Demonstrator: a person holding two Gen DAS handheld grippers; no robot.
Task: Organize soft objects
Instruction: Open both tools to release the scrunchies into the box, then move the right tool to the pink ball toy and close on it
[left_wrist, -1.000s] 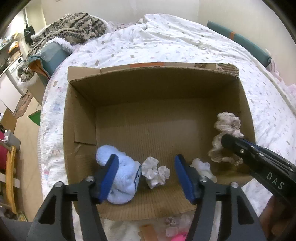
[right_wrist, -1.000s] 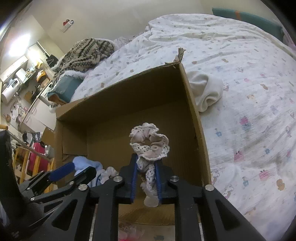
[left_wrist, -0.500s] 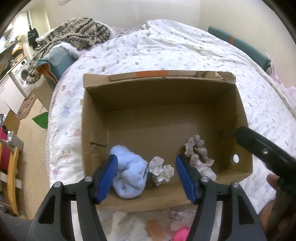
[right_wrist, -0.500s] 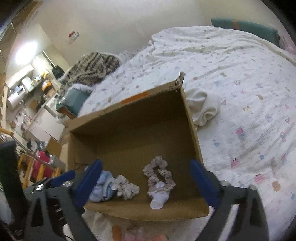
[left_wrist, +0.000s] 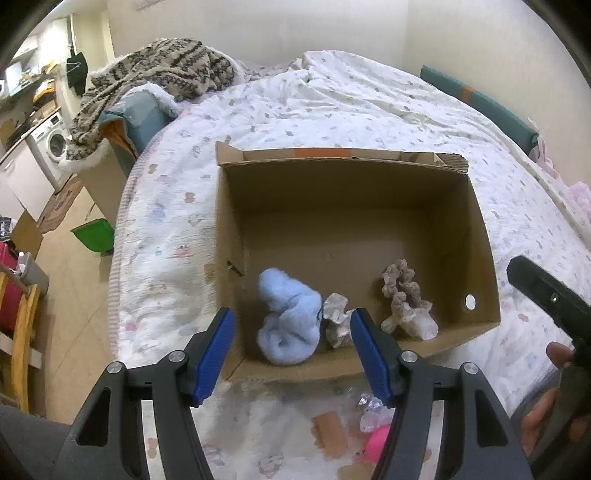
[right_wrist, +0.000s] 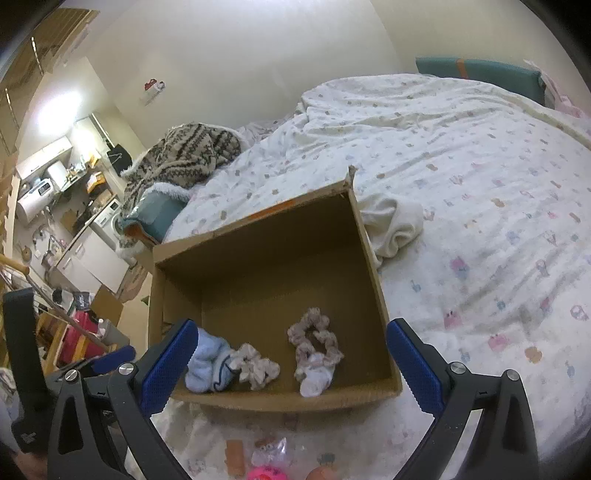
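Tongs, right: right gripper (right_wrist: 291, 369) is seen with its blue pads spread as wide as they go and nothing between them; the jaws have just been opening, and the lace scrunchie that was clamped is now lying free below.
Tongs, left: left gripper (left_wrist: 291, 354) is held part open and empty above the near wall of the box.
Bed: bedspread (right_wrist: 480, 206) is the surface on which everything rests; it is printed with small animals.
Container: cardboard box (left_wrist: 476, 236) is set open-topped on the bedspread, directly ahead of and below both grippers.
Contents, left: blue sock (left_wrist: 290, 325) is bunched in the near left part of the box floor.
Contents, middle: pale scrunchie (left_wrist: 336, 319) is touching the sock's right side.
Contents, right: lace scrunchie (right_wrist: 314, 341) is lying on a white sock (right_wrist: 314, 378), its long axis running from the near wall toward the far wall.
Outside the box: a cream cloth (right_wrist: 391, 225) is heaped just beside the box's right wall, on the right gripper's side; small pink items (left_wrist: 376, 443) are lying on the bedspread on the near side of the box.
Deciding relation: whatever is picked next is judged to lie outside the box; the cream cloth is nearer the right hand, and the near-side items are below both grippers.
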